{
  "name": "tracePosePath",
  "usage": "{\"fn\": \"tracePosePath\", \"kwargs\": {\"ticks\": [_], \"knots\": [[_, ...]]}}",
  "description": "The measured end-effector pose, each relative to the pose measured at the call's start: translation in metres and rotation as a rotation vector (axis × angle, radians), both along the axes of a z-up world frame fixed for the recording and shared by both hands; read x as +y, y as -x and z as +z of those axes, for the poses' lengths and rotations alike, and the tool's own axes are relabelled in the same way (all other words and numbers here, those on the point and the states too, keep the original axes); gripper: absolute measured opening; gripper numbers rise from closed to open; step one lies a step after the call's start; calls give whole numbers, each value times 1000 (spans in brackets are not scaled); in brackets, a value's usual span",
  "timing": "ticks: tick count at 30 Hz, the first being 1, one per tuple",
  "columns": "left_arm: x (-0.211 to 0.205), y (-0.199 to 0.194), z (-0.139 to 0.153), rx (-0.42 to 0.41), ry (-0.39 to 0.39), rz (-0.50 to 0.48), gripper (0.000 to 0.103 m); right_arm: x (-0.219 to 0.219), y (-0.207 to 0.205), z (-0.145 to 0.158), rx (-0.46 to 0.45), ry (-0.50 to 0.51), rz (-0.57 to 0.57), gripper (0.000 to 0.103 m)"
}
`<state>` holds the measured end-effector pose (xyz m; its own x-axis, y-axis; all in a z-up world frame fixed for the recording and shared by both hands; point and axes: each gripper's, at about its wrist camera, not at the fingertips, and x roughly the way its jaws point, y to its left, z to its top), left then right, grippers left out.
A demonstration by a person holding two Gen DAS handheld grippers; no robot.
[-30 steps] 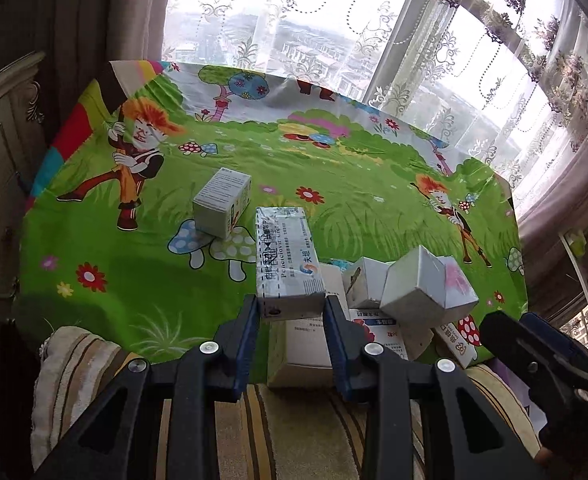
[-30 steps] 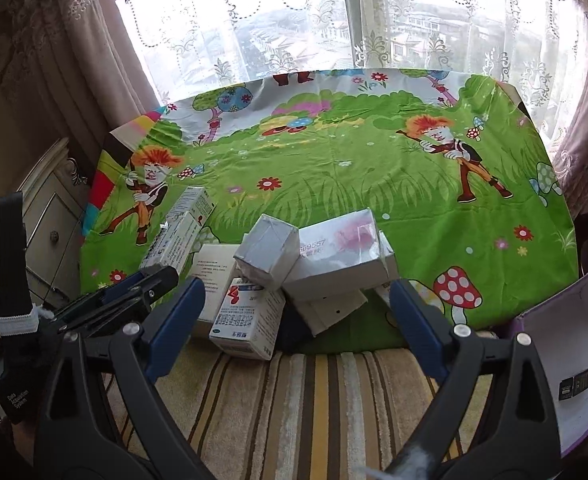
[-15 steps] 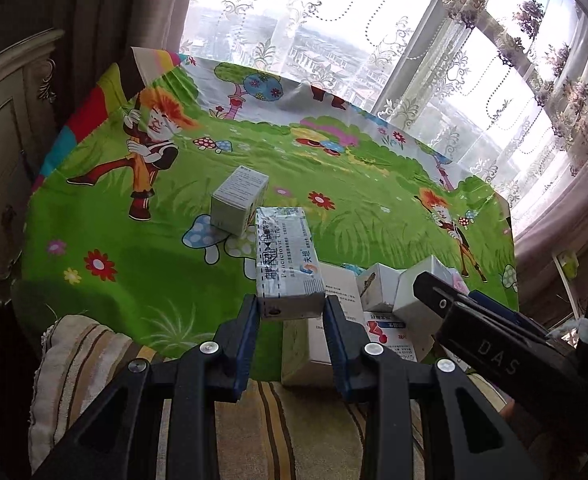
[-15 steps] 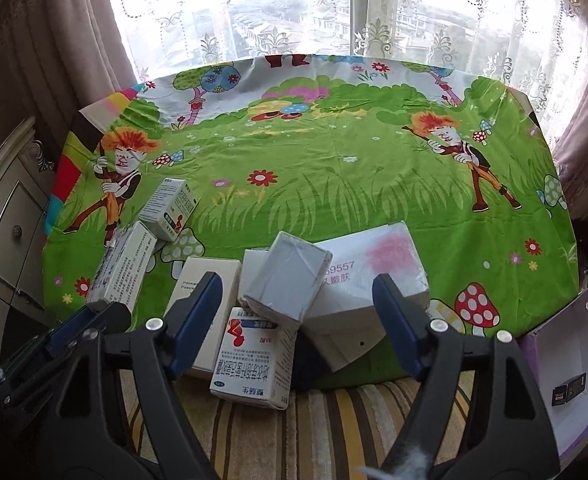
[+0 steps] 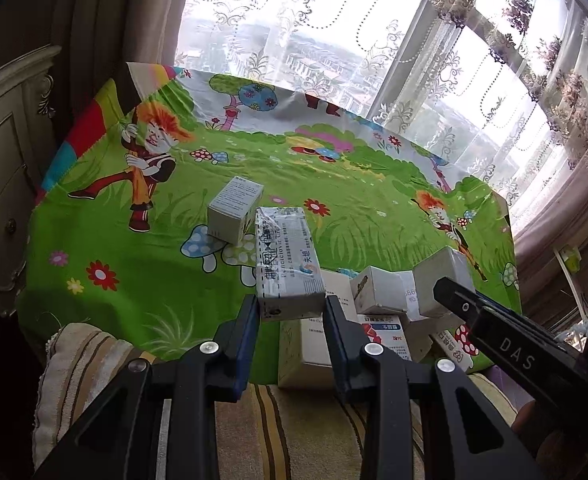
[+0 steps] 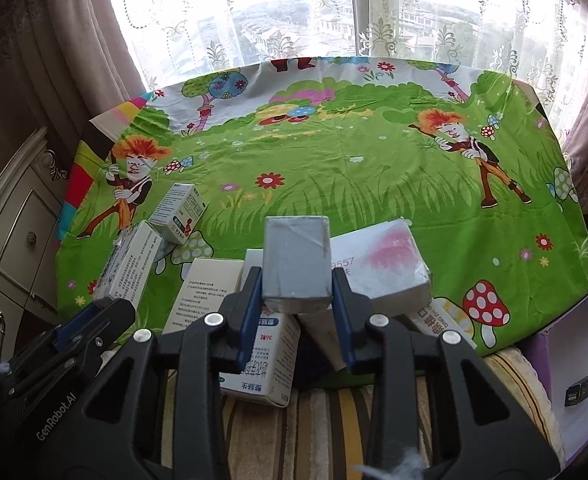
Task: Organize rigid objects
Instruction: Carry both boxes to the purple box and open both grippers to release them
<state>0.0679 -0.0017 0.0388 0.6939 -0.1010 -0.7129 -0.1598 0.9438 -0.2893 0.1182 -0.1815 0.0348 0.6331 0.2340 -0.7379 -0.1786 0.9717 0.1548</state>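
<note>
Over the green cartoon cloth [image 5: 142,280], the left gripper [image 5: 292,316] clamps a long white box [image 5: 286,264], lifted near a small box [image 5: 234,212]. Beside it, the right gripper [image 6: 297,300] is closing, pads against a grey box [image 6: 296,264] atop the heap of cartons [image 6: 378,268].

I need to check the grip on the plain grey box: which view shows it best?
The right wrist view: the grey box sits centred between the right gripper fingers, whose jaws are closing on it. The left wrist view shows it off to the side, partly hidden behind that gripper.
</note>
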Motion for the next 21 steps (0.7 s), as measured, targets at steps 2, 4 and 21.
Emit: {"fn": "tracePosePath", "kwargs": {"ticks": [2, 4, 21], "knots": [[-4, 1, 3, -8, -2, -11, 34, -9, 5, 4, -16, -10, -7, 38], [-10, 3, 6, -16, -5, -27, 34, -20, 11, 9, -35, -9, -21, 38], [-95, 17, 22, -25, -33, -238, 34, -113, 57, 15, -76, -6, -132, 38]]}}
